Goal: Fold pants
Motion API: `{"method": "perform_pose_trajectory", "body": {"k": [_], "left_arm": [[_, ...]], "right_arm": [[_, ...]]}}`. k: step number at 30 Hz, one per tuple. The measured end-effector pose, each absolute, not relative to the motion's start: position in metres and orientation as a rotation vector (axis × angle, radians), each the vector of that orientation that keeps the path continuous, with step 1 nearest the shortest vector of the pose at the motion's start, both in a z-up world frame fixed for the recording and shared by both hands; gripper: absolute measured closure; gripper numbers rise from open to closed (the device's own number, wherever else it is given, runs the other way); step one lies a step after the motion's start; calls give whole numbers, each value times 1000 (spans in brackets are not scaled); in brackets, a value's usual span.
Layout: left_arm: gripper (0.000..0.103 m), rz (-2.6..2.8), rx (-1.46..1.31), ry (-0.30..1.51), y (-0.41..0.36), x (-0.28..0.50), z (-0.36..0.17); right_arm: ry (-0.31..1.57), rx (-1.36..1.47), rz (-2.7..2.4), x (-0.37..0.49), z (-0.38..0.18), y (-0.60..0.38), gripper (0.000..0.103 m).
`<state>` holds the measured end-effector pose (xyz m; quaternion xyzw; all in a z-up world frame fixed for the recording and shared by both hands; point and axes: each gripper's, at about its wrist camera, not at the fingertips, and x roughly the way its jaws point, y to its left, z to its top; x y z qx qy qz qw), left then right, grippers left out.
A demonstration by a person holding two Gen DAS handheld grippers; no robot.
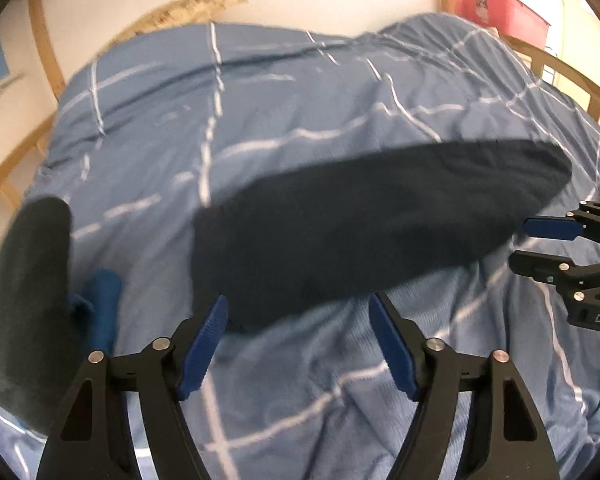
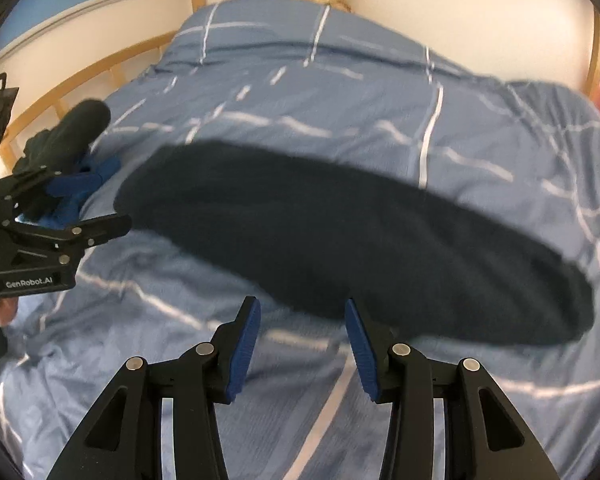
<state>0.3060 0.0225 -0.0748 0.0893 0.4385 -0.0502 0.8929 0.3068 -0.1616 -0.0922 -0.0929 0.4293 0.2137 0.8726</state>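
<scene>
Blue bedding with a white grid pattern, a duvet [image 1: 300, 128], covers the bed and fills both views; a pale wall and curved wooden bed rails [image 1: 40, 40] lie behind it.

Left wrist view, from left to right: a dark garment [image 1: 28, 280] lies bunched at the left edge, with a bright blue cloth [image 1: 104, 304] just beside it. The left gripper [image 1: 298, 344] points down at the duvet with its blue pads [image 1: 202, 352] set apart and nothing between them. Beyond its fingertips the dark navy pants [image 1: 364, 224] lie in a long folded band across the duvet. At the far right edge the right gripper [image 1: 548, 244] enters, and a red bin [image 1: 496, 8] stands in the upper corner.

Right wrist view, from left to right: the left gripper [image 2: 100, 204] appears at the left edge, the dark garment [image 2: 72, 132] beyond it. The pants [image 2: 360, 240] stretch from centre left to lower right. The right gripper [image 2: 302, 344] hangs just short of their near edge, jaws apart, empty. Motion blur softens the fabric.
</scene>
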Motion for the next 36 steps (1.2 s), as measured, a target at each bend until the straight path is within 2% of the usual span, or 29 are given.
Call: {"method": "perform_pose_trajectory", "body": {"k": [11, 19, 21, 24, 36], "left_arm": [[39, -174, 223, 964, 6, 316, -114], [39, -160, 188, 936, 14, 343, -99], [39, -157, 178, 933, 16, 351, -95], [39, -146, 162, 934, 19, 361, -91], [40, -129, 133, 939, 22, 380, -85]], "right_arm": [[940, -173, 525, 313, -127, -160, 59], [841, -244, 554, 319, -109, -144, 59], [818, -232, 559, 324, -104, -144, 51], [804, -221, 573, 333, -101, -142, 49], [796, -289, 553, 349, -110, -141, 49]]}}
